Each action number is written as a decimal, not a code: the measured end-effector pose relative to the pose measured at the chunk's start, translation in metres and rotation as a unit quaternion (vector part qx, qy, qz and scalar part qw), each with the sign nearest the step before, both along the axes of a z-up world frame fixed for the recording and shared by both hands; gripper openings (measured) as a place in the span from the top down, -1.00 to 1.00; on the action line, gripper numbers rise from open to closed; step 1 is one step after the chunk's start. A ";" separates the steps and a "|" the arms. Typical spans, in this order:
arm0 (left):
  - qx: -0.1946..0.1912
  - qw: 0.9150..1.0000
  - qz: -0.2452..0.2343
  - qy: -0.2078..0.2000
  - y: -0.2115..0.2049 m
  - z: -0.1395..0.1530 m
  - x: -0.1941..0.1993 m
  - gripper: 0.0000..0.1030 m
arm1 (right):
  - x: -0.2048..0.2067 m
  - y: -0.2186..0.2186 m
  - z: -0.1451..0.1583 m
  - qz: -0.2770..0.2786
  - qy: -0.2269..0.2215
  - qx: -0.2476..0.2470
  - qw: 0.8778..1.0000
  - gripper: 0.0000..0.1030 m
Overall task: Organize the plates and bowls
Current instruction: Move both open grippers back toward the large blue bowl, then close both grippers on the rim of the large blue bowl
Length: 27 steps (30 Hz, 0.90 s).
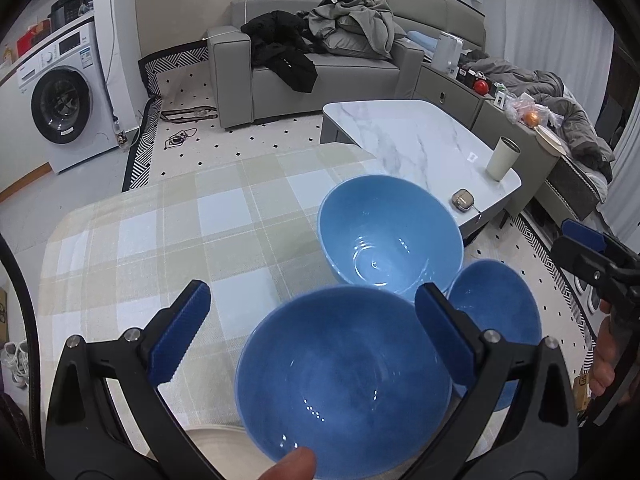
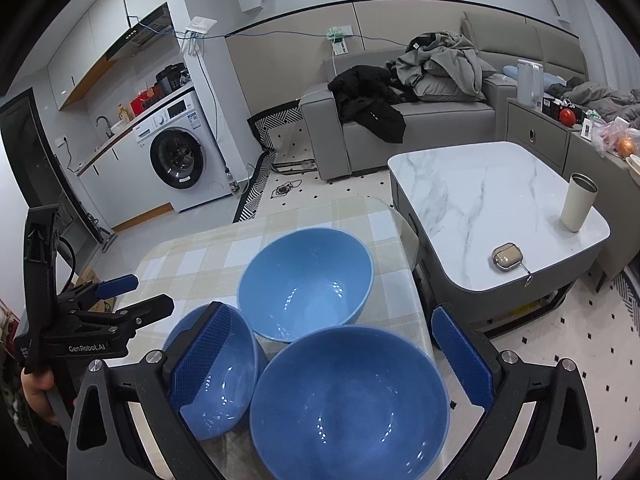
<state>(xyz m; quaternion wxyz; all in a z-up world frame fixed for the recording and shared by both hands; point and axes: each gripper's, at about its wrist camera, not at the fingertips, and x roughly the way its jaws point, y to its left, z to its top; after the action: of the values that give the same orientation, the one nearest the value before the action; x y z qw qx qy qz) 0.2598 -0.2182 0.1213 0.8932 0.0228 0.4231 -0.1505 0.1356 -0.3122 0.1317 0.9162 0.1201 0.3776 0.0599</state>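
On the checked tablecloth three blue bowls cluster: pale bowl far, small bowl and large dark bowl near. My left gripper and right gripper hover spread, holding nothing. Glazed, rigid, probably slippery and breakable; I would pinch a rim.

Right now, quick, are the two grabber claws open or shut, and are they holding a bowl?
Left gripper: open, holding nothing, above the dark blue bowl.
Right gripper: open, holding nothing.
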 end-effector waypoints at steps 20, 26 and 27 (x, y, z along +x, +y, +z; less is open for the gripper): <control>-0.002 0.999 0.005 0.048 -0.016 -0.052 0.075 -0.98 | 0.067 -0.014 -0.054 0.003 0.056 0.006 0.998 -0.99; 0.032 0.998 -0.007 0.049 -0.031 -0.068 0.085 -0.98 | 0.079 -0.020 -0.070 0.001 0.073 0.010 0.997 -0.99; 0.033 0.998 -0.008 0.051 -0.033 -0.070 0.085 -0.98 | 0.080 -0.021 -0.073 0.001 0.076 0.011 0.997 -0.99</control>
<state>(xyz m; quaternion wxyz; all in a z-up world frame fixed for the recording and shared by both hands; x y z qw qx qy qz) 0.3450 -0.2512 0.0512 0.8683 0.0474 0.4722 -0.1445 0.2153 -0.3329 0.0584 0.8834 0.1340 0.4457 0.0555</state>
